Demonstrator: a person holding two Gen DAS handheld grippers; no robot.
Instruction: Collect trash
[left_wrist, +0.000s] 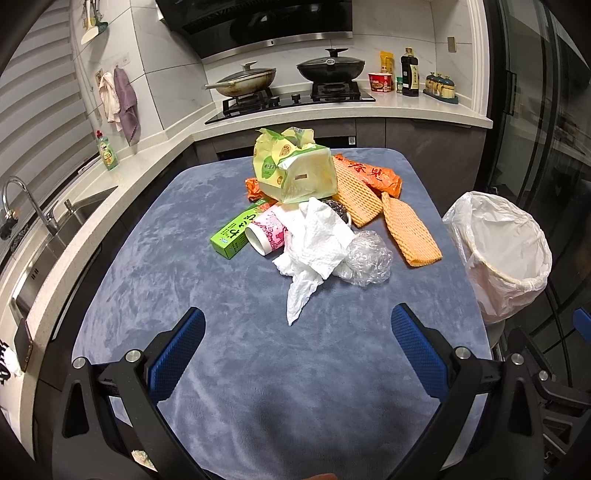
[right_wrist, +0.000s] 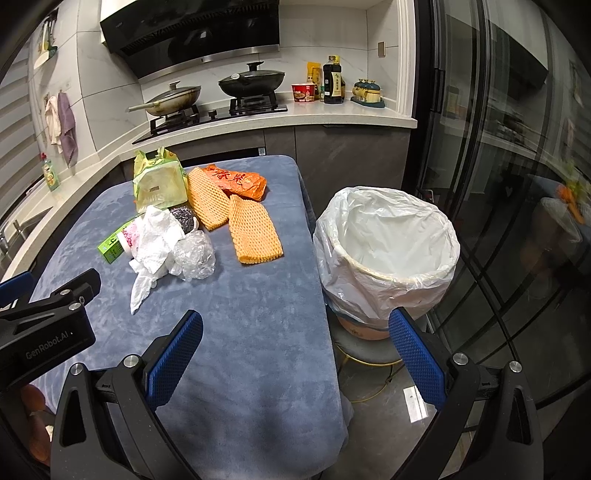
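A pile of trash lies on the blue-grey table: a crumpled white paper towel, a clear plastic wad, a pink paper cup, a green box, a yellow-green bag, two orange foam nets and an orange wrapper. A bin lined with a white bag stands to the right of the table. My left gripper is open, nearer than the paper towel. My right gripper is open over the table's right edge, beside the bin.
A counter with a sink runs along the left. Behind the table is a stove with two lidded pans, bottles and a red bowl. Glass doors stand at the right. The bin sits on a round stool.
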